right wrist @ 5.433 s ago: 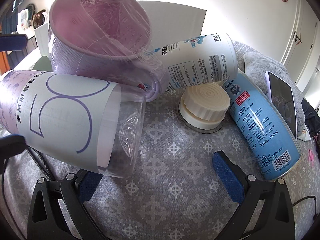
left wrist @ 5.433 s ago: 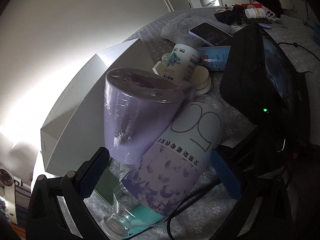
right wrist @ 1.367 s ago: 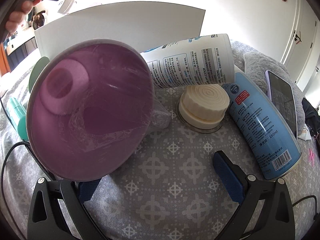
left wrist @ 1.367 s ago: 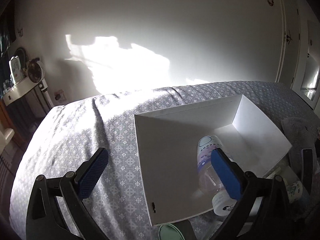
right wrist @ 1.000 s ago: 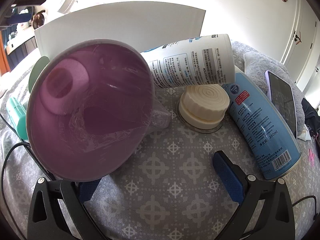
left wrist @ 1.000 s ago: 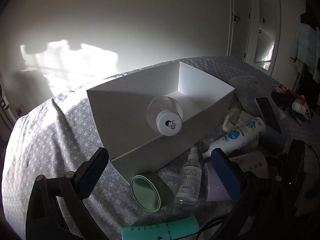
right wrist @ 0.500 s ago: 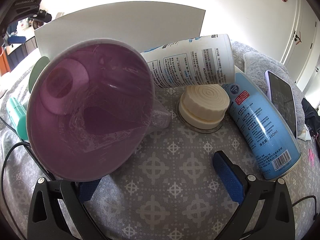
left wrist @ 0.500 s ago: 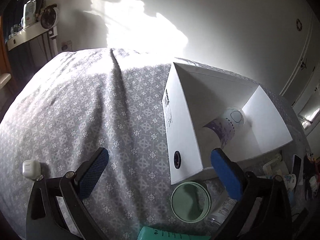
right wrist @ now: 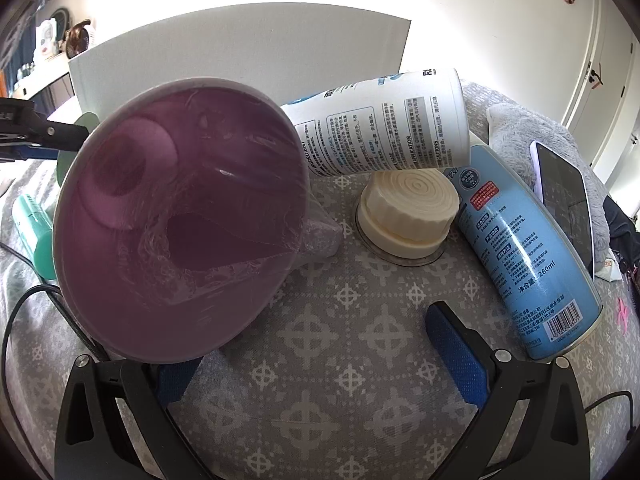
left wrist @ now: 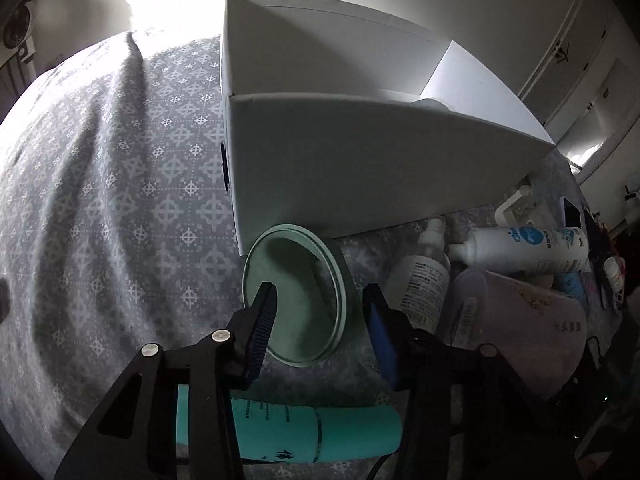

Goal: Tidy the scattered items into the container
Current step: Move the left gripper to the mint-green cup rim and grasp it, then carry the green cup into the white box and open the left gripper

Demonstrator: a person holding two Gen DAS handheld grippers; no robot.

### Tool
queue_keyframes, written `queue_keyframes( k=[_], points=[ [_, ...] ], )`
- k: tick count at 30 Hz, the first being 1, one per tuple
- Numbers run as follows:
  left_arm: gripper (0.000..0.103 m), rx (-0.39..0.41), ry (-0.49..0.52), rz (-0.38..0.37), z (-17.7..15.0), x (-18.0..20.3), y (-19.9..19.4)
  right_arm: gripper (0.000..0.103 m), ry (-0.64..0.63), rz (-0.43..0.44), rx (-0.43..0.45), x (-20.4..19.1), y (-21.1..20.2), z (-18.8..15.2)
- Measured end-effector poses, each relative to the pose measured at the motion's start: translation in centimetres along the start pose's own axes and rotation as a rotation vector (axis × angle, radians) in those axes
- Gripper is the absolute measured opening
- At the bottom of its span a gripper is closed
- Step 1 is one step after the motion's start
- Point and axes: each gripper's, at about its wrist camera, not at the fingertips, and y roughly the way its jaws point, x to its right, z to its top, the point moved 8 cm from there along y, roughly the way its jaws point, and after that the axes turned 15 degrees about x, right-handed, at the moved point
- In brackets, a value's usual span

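Observation:
A pale green cup (left wrist: 296, 280) lies on its side against the white box (left wrist: 360, 168), its mouth facing me. My left gripper (left wrist: 320, 328) straddles the cup's right wall, one finger inside the mouth and one outside. Its jaws are closing, and the pads stand clear of the wall. A teal tube (left wrist: 312, 432) lies under that gripper. My right gripper (right wrist: 316, 364) rests open on the bedspread with nothing between its fingers. A film-wrapped purple cup (right wrist: 180, 232) leans over its left finger. Behind it stands the box wall (right wrist: 240, 56).
A white bottle (right wrist: 384, 128), a cream lid (right wrist: 408, 208), a blue spray can (right wrist: 520, 252) and a phone (right wrist: 568, 196) on a grey towel crowd the right. A small spray bottle (left wrist: 424, 284) lies beside the green cup. Patterned grey bedspread (left wrist: 120, 200) stretches left.
My left gripper has dropped from above the box down to the green cup, and its jaws have narrowed around the cup's wall. The right gripper and the items before it have not moved.

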Motion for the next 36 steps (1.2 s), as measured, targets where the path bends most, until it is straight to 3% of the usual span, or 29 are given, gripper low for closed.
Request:
queue_keyframes(
  k=[3, 5, 7, 15, 23, 30, 36],
  points=[
    [0.030, 0.000, -0.007, -0.018, -0.2, 0.3, 0.2, 0.103, 0.000, 0.000, 0.000, 0.0, 0.0, -0.1],
    [0.012, 0.013, -0.006, -0.027, -0.3, 0.7, -0.3, 0.103, 0.000, 0.000, 0.000, 0.0, 0.0, 0.0],
    [0.007, 0.035, 0.026, -0.006, -0.3, 1.0, -1.1, 0.103, 0.000, 0.000, 0.000, 0.0, 0.0, 0.0],
    [0.007, 0.150, 0.066, -0.049, 1.3, 2.4, -6.7, 0.103, 0.000, 0.000, 0.000, 0.0, 0.0, -0.1],
    [0.007, 0.350, 0.070, -0.115, 9.2, 4.7, -11.3, 0.103, 0.000, 0.000, 0.000, 0.1, 0.0, -0.2],
    [0.007, 0.463, 0.067, -0.057, 16.5, 5.3, -8.5, 0.103, 0.000, 0.000, 0.000, 0.1, 0.0, -0.1],
    [0.007, 0.376, 0.054, -0.019, 16.6, 5.2, -2.6, 0.103, 0.000, 0.000, 0.000, 0.1, 0.0, -0.2]
  ],
)
